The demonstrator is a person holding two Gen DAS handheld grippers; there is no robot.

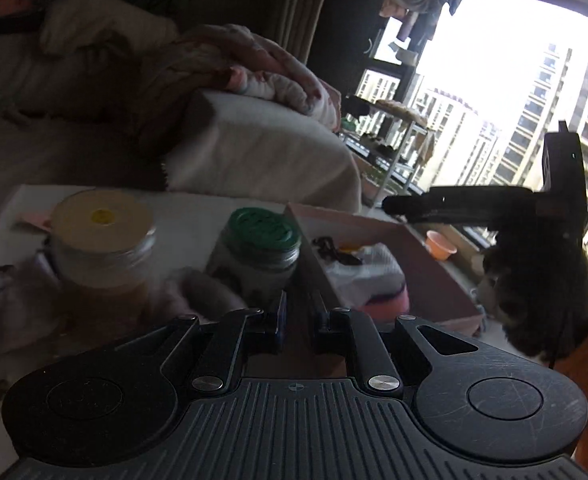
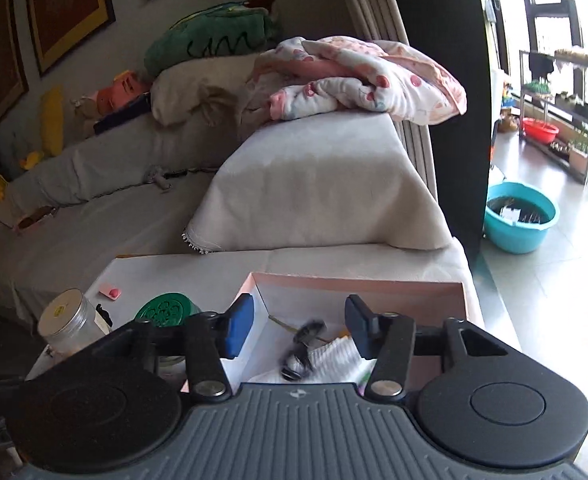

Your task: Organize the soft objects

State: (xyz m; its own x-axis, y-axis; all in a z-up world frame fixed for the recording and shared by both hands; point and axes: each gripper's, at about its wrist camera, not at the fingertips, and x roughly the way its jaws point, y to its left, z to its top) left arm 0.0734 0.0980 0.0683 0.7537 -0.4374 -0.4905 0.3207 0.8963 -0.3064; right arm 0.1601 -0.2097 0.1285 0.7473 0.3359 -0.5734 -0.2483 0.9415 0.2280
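Hovering with right gripper (image 2: pixel 299 330) jaws apart over the pink box (image 2: pixel 358 280), dark hair tie (image 2: pixel 304 346) lying loose inside (release step, judged), left gripper (image 1: pixel 299 314) shut empty near the green-lidded jar (image 1: pixel 260 248); next, locating another soft item.

left gripper (image 1: pixel 299 312) nearly closed, right gripper (image 2: pixel 299 330) jaws apart
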